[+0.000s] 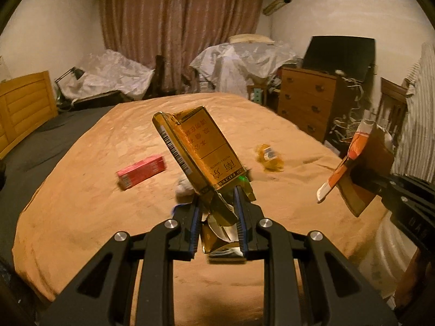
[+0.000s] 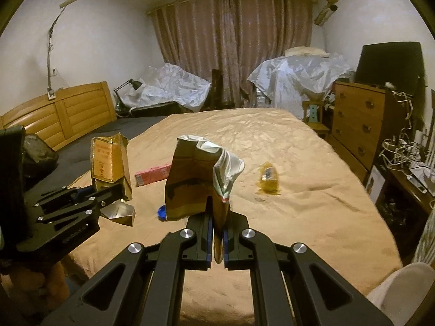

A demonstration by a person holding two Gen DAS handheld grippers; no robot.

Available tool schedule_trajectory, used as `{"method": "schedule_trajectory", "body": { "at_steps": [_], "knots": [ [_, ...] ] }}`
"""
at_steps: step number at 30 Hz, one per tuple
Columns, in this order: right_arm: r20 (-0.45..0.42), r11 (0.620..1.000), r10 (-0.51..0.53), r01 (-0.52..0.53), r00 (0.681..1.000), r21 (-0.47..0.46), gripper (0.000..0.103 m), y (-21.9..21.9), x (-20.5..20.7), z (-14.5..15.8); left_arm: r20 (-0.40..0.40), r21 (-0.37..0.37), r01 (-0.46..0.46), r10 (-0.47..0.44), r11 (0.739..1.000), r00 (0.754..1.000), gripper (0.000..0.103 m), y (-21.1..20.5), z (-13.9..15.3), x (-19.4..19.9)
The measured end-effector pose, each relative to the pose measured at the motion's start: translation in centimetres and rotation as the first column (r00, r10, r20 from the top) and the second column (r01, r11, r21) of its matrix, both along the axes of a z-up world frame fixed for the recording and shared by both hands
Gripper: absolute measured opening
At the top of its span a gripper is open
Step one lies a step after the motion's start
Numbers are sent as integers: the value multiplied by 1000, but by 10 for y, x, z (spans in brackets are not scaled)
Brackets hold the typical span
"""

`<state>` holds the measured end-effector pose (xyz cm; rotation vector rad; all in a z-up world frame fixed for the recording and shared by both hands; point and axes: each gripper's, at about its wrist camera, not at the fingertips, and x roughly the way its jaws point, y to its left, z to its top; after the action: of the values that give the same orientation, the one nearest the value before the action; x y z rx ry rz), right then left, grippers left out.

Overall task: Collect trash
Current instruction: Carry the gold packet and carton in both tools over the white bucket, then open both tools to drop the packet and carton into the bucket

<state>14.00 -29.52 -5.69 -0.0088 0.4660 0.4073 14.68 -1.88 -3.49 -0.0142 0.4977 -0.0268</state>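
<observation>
My left gripper is shut on a gold cigarette carton and holds it tilted above the bed; it also shows at the left of the right wrist view. My right gripper is shut on a crumpled paper bag, seen at the right of the left wrist view. On the tan bedspread lie a pink box, a yellow wrapper, a white crumpled wad and a blue cap.
A wooden dresser with a dark monitor stands right of the bed. Plastic-covered furniture and curtains are behind it. A wooden headboard is at the left. A white bin stands at lower right.
</observation>
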Motion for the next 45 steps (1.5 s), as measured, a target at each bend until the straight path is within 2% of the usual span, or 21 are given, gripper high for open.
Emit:
{"method": "schedule_trajectory", "body": {
  "at_steps": [5,10,14,19,22,24,26,31,32,36,45],
  "knots": [
    [5,997,-77,77,997,-13,6,-60,-26,26,26,0,125,-125,992,992,21,-50,15,3],
    [-15,980,-193,193,981,-39,6,-137,-54,40,30,-3,270,-270,963,963,21,-112,22,2],
    [-46,957,-288,285,957,-52,6,-207,-79,41,7,0,390,-390,921,921,21,-169,19,-1],
    [-104,929,-368,361,924,-85,6,-282,-103,37,-36,-3,495,-495,869,868,21,-222,11,-1],
    [-158,916,-400,388,903,-104,6,-326,-111,30,-64,-3,555,-554,832,830,21,-252,6,-5],
    [-191,913,-407,393,893,-111,6,-341,-107,23,-102,-18,600,-599,800,795,22,-273,1,-4],
    [-233,910,-415,396,880,-123,6,-362,-107,13,-134,-29,625,-623,780,771,22,-287,-6,-3],
    [-350,916,-400,379,847,-131,6,-395,-99,-15,-238,-75,692,-687,718,686,22,-322,-30,1],
    [-365,918,-397,375,842,-132,6,-393,-95,-19,-266,-94,705,-700,703,662,22,-329,-37,2],
    [-428,923,-381,363,820,-125,6,-398,-82,-40,-330,-128,719,-713,683,618,22,-343,-56,8],
    [-458,929,-365,352,811,-117,6,-389,-71,-56,-365,-122,724,-709,679,603,22,-349,-66,11]
  ]
}}
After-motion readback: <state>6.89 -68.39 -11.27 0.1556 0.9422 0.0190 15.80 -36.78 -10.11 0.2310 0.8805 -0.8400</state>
